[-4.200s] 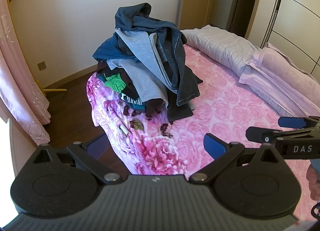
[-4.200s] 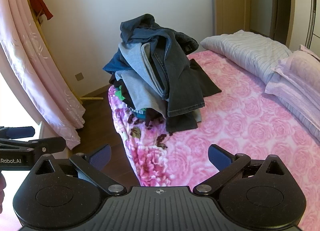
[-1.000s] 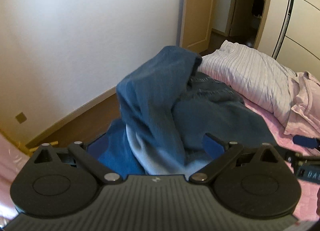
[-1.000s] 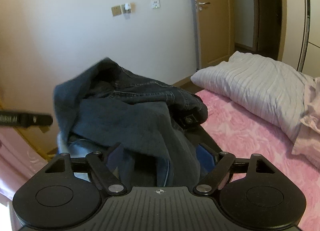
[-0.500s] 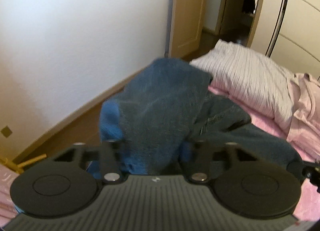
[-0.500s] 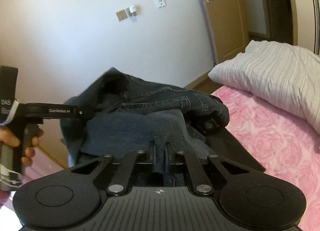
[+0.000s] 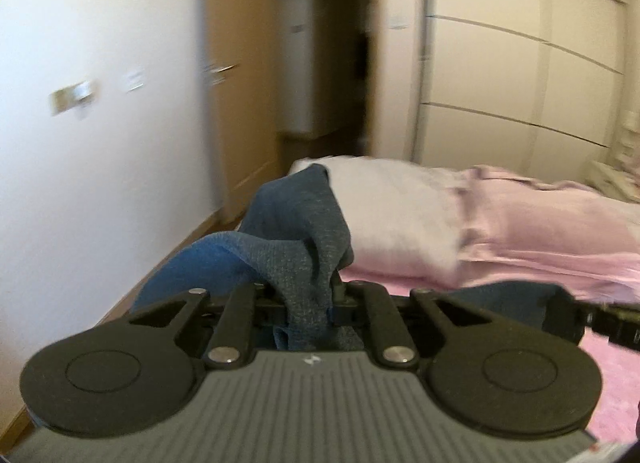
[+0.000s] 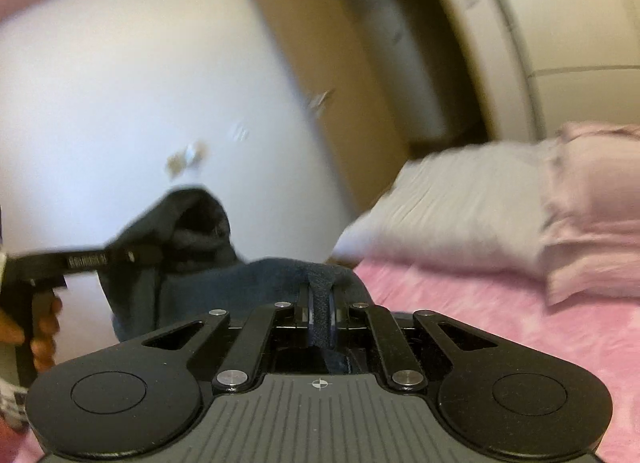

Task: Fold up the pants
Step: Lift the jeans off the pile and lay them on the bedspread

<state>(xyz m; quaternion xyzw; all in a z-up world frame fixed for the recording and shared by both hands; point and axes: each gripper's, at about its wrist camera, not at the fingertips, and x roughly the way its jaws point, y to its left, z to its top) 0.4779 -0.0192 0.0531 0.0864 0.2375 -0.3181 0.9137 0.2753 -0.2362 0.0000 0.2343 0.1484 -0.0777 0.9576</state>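
1. Left gripper (image 7: 310,295): jaws just drawn together, now clamped on a bunched fold of blue knit pants (image 7: 296,223). Cloth mounds up over the fingertips and hangs off to the left side.
2. Right gripper (image 8: 319,313): jaws just drawn together, now pinched nearly flat on a thin ridge of the same dark blue fabric (image 8: 256,279), visible as a strip standing between the pads.
3. Garment location: suspended between both grippers, above the pink bed cover (image 8: 500,327). In the right wrist view, a loose hump of cloth drapes over the left gripper's arm, with a hand (image 8: 40,327) on its handle at frame left.
4. Surroundings: pale striped pillow (image 7: 392,215) and lilac bedding (image 7: 540,219) beyond the cloth; white wall, wooden door (image 8: 332,63) and wardrobe panels behind. Both views heavily blurred; fine detail unreadable.
5. Step in hand, as judged: lifting the pants clear for spreading on the open bed surface.
6. Recommended technique:
   - Keep both clamps firm; knit fabric likely to stretch and creep out of a shallow pinch.
   - Raise until the hanging part clears everything beneath.
   - Draw the grippers apart evenly to pull the held edge taut.
   - Confirm which edge is held; waistband or leg cannot be told from these views.
   - Lower flat onto bare cover, away from the pillow.
7. Risk: bunched left grip possibly holding several layers, giving a twisted spread.
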